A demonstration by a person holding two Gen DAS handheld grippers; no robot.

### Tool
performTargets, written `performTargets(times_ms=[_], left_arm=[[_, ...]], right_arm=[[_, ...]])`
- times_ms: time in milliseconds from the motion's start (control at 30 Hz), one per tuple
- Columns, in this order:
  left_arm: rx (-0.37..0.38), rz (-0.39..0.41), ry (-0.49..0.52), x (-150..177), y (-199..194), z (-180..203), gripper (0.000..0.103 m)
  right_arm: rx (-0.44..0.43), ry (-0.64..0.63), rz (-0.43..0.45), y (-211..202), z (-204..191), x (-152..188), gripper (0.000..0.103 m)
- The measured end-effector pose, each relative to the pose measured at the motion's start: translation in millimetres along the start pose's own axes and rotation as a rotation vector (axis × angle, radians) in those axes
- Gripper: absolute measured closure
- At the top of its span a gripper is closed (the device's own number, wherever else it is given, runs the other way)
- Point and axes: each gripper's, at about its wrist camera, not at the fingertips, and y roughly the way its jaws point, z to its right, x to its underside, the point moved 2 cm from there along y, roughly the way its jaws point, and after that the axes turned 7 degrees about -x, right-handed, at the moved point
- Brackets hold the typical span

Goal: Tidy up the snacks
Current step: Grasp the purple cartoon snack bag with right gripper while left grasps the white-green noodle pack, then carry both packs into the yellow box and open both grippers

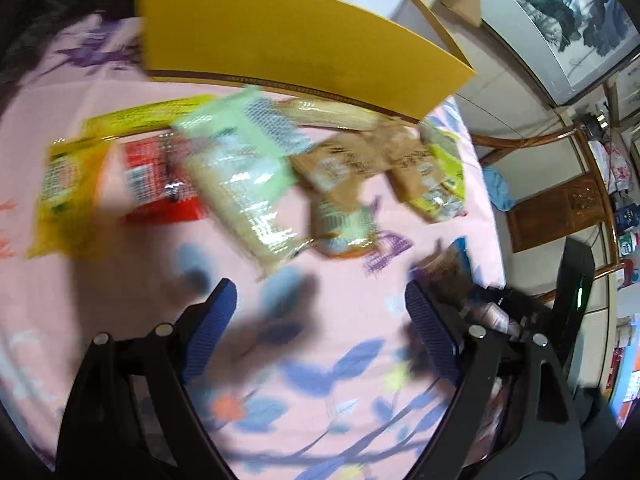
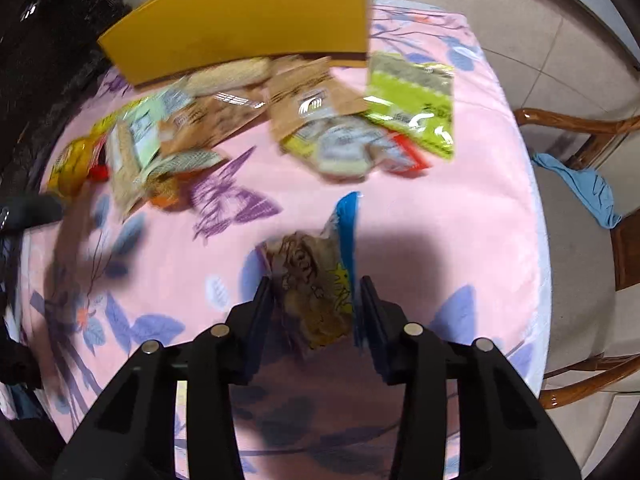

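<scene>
Two claws (image 1: 320, 312) (image 2: 316, 300) over scattered snacks (image 1: 240, 176)

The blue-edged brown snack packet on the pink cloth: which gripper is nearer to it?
Right. The right gripper has the blue-edged brown snack packet between its fingers, apparently gripped. The left gripper hangs open off to one side, over bare pink floral cloth.

You've got a pink floral cloth (image 2: 460, 208) spread across the table, purple butterfly (image 2: 228, 204) printed near centre. Off at three o'clock, a wooden chair (image 2: 580, 128) with a blue rag (image 2: 580, 188) on its seat. Left view, at one o'clock, a framed picture (image 1: 576, 20) leans over pale floor tiles (image 1: 516, 92).
</scene>
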Motion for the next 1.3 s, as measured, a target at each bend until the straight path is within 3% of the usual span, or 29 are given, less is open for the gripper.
performTargets(times_ms=[267,300,333,367,433,600,733,1000,1300], left_arm=[[-0.065,-0.026,0.089,-31,55,38,0.016],[-0.078,-0.030,0.102,-33,59,42,0.024],[-0.091,-0.047,0.110,-32,64,44,0.043],[-0.108,-0.068,0.111,-31,69,44,0.052],[-0.133,-0.046,0.119,-27,72,45,0.059],[-0.160,-0.015,0.129,-25,76,47,0.062],[-0.119,0.001,0.106,-13,68,42,0.070],[-0.058,0.049,0.067,-8,26,32,0.070],[-0.039,0.108,0.040,-7,-12,16,0.070]], right_arm=[[0.015,0.029,0.030,-1,-4,4,0.059],[0.016,0.033,0.033,0,-4,4,0.059],[0.018,0.036,0.035,0,-4,4,0.059],[0.020,0.042,0.036,-1,-4,4,0.059],[0.019,0.055,0.039,-1,-5,5,0.059],[0.016,0.069,0.040,-1,-4,4,0.059],[0.007,0.093,0.045,-1,-2,4,0.059],[0.010,0.068,0.088,-15,-15,-1,0.068],[-0.009,0.007,0.181,-45,-42,-27,0.071]])
